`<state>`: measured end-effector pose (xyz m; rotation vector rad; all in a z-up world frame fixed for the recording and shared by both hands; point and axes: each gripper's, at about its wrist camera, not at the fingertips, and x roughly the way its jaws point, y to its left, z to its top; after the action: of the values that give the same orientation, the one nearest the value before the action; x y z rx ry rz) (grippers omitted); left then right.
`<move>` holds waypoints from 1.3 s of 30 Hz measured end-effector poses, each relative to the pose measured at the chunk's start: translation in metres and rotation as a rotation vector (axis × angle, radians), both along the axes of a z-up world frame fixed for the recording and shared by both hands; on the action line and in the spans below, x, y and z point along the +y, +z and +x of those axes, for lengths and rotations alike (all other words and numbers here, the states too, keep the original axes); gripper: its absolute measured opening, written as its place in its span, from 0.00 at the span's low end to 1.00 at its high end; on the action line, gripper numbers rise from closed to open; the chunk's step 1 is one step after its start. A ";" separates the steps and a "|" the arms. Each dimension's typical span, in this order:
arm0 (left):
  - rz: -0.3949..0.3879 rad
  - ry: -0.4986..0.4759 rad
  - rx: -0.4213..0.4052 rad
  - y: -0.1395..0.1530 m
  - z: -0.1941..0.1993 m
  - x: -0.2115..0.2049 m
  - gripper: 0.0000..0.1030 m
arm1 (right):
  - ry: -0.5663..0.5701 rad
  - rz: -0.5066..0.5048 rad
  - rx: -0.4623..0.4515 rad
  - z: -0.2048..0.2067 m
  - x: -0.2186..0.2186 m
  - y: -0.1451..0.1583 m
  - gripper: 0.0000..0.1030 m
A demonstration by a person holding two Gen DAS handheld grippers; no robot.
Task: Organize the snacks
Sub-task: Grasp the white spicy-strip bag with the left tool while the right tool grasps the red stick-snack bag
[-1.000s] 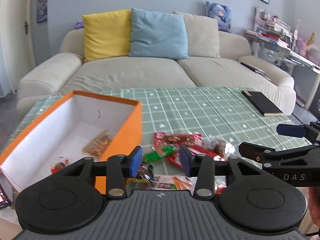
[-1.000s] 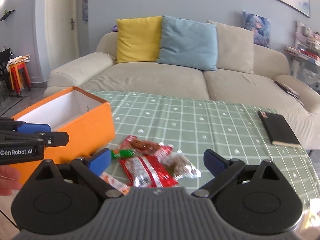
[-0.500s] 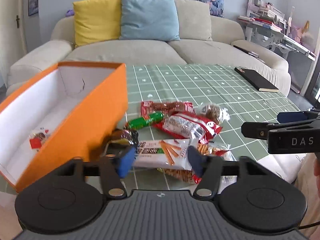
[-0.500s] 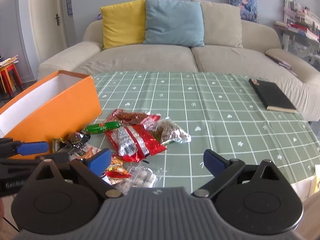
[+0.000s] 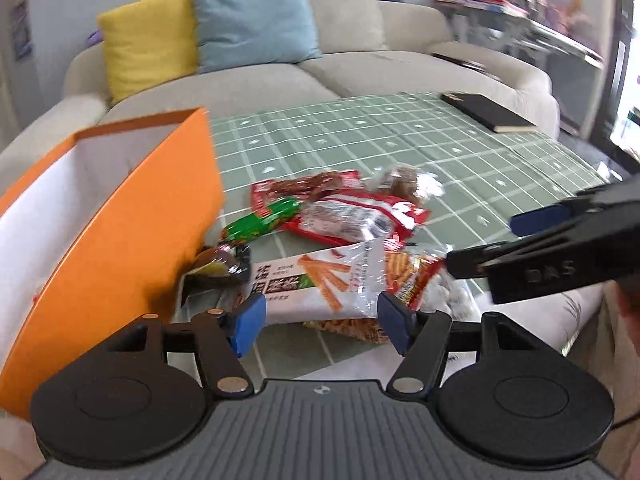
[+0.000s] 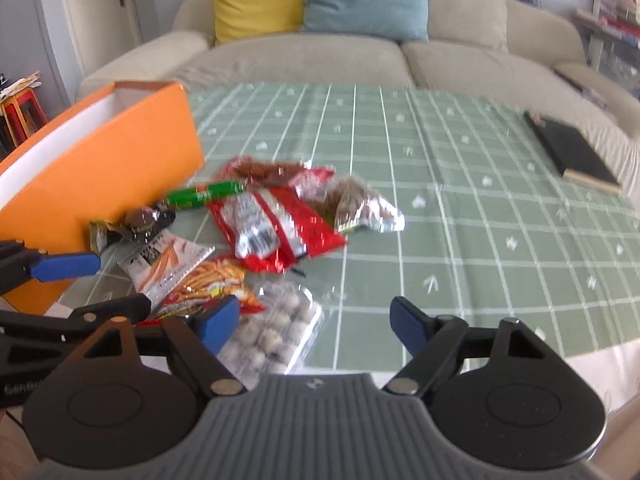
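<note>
Beside the orange box [image 5: 120, 216], the left tongs [image 5: 320, 316] have swung down from over it, now spread around the carrot-stick packet [image 5: 316, 280]; a pickup looks next. The right tongs [image 6: 312, 320] hang spread, empty, over the counter [image 6: 460, 200].

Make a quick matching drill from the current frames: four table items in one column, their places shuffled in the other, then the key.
Items
1. orange box
2. black notebook
3. green snack stick
4. clear pack of white balls

Places
A. far right side of the table, alone
B. nearest the right gripper, at the table's front edge
C. left side of the table, open at the top
D. at the box's near corner, beside the red packets

Pairs: 1-C, 2-A, 3-D, 4-B
</note>
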<state>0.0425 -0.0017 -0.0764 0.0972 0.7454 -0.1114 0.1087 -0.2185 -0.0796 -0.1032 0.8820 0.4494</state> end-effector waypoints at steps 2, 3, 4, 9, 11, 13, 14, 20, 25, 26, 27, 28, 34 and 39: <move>-0.027 -0.045 0.012 0.001 -0.001 -0.003 0.73 | -0.002 -0.013 0.018 -0.001 0.000 -0.003 0.78; -0.044 -0.067 0.022 0.001 -0.002 -0.004 0.73 | -0.001 -0.018 0.026 -0.001 0.000 -0.005 0.78; -0.056 -0.091 0.034 0.000 -0.002 -0.007 0.73 | -0.001 -0.019 0.034 0.000 0.000 -0.006 0.77; 0.006 -0.081 0.042 -0.006 -0.001 -0.014 0.73 | -0.006 0.002 0.039 0.001 -0.003 -0.005 0.72; -0.019 -0.050 0.036 -0.003 -0.001 -0.008 0.72 | 0.003 0.033 0.017 -0.001 -0.006 0.001 0.72; -0.049 -0.008 0.036 0.000 0.000 0.001 0.72 | 0.024 0.059 -0.003 -0.004 -0.005 0.006 0.72; -0.055 0.008 0.036 0.001 0.001 0.004 0.71 | 0.039 0.064 -0.013 -0.005 -0.003 0.008 0.72; 0.057 -0.015 0.065 -0.009 0.004 -0.001 0.67 | 0.141 0.072 -0.007 -0.011 0.012 0.006 0.67; 0.178 -0.084 0.050 -0.017 -0.001 -0.013 0.67 | 0.185 0.076 0.018 -0.012 0.019 0.001 0.62; 0.194 -0.078 0.048 -0.018 -0.001 -0.013 0.67 | 0.192 0.081 0.027 -0.011 0.021 -0.001 0.62; 0.208 -0.068 0.043 -0.019 0.001 -0.013 0.67 | 0.197 0.086 0.036 -0.010 0.022 -0.002 0.62; 0.218 -0.060 0.035 -0.019 0.001 -0.012 0.66 | 0.199 0.089 0.044 -0.009 0.024 -0.004 0.60; 0.310 -0.064 -0.039 -0.014 -0.003 -0.009 0.63 | 0.178 0.110 0.079 0.001 0.029 -0.011 0.54; 0.488 -0.101 -0.079 -0.023 0.001 -0.018 0.62 | 0.176 0.117 0.089 0.002 0.033 -0.013 0.54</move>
<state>0.0435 -0.0195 -0.0990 0.6016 0.6759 -0.0193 0.1111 -0.1854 -0.0930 -0.0537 0.9360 0.6732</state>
